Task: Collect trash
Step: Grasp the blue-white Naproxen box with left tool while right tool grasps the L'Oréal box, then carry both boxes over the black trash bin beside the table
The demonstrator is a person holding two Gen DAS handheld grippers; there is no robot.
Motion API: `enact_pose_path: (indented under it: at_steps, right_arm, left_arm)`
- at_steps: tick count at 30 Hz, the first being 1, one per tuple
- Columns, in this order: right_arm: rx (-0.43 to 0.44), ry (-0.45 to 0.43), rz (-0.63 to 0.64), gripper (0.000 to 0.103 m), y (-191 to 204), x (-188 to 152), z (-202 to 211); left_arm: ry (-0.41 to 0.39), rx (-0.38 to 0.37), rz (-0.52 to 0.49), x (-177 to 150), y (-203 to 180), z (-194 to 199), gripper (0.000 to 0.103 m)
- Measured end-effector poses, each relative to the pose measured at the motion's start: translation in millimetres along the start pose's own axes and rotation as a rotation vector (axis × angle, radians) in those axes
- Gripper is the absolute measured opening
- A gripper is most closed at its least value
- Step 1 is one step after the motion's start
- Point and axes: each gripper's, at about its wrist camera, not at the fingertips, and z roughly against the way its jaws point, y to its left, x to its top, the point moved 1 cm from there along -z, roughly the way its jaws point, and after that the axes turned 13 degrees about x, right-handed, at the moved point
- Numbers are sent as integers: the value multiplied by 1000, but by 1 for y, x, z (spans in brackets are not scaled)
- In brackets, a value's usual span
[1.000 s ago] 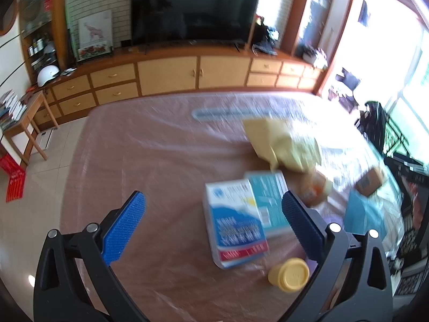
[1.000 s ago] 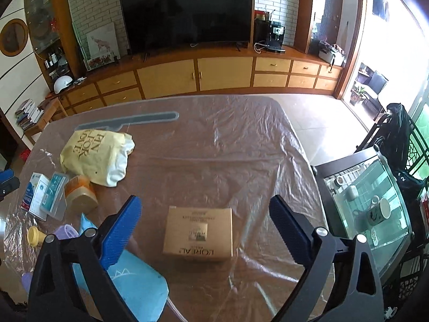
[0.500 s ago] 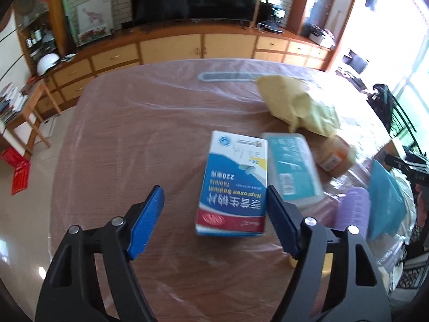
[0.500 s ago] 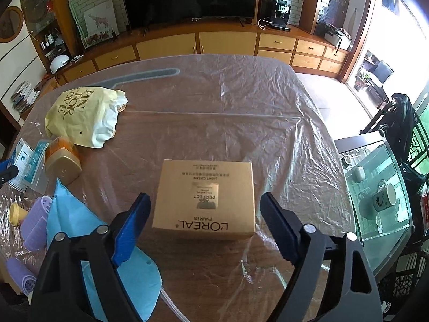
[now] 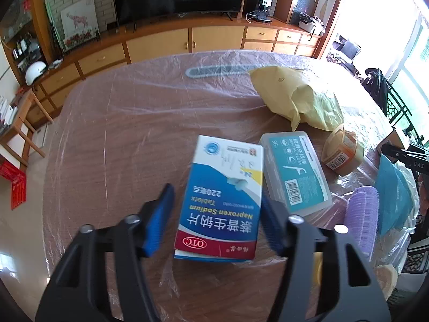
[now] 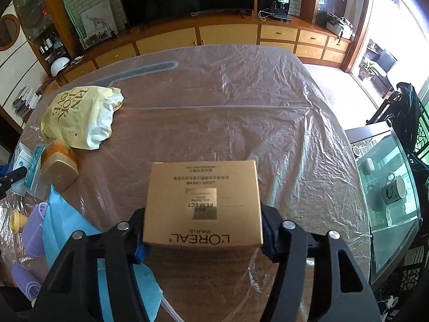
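Both claws have come down over their targets since a second ago, and both are now closing.

Left claw (image 5: 217, 222): jaws closing around the blue-and-white tablet box (image 5: 222, 201), which lies flat on the plastic-covered tabletop (image 5: 128, 139). The pad at 3 o'clock sits against the box's edge; the pad at 9 o'clock is apart from it, a strip of tabletop showing between. So, not yet a grip. A second ago this box sat well ahead of wide-open jaws; now it fills the space between them.

Right claw (image 6: 202, 236): jaws closing on the gold L'Oréal carton (image 6: 202, 204). Both pads appear flush against its sides (the carton top hides most of each pad), so I read this as clamped or very nearly so.

Other trash on the tabletop: dental floss case (image 5: 295, 171) touching the tablet box at 3 o'clock, yellow bag (image 5: 297, 99) at 1 o'clock, orange jar (image 5: 341, 155), purple roller (image 5: 362, 217).

Judgement: two items nearly secured at once. The left needs a little more closing before lifting; otherwise the box may pivot against the floss case.
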Motion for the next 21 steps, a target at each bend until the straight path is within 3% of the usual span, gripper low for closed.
enact_pose_path:
  at_steps: [9,21]
  right_arm:
    - [70,-106,-28,57,6,10,30]
    - [239,-180,8,57,49,-5,82]
  left_arm:
    - [-48,-2,81,0,15,19,48]
    - [-215,-63,125,-12,13,98,48]
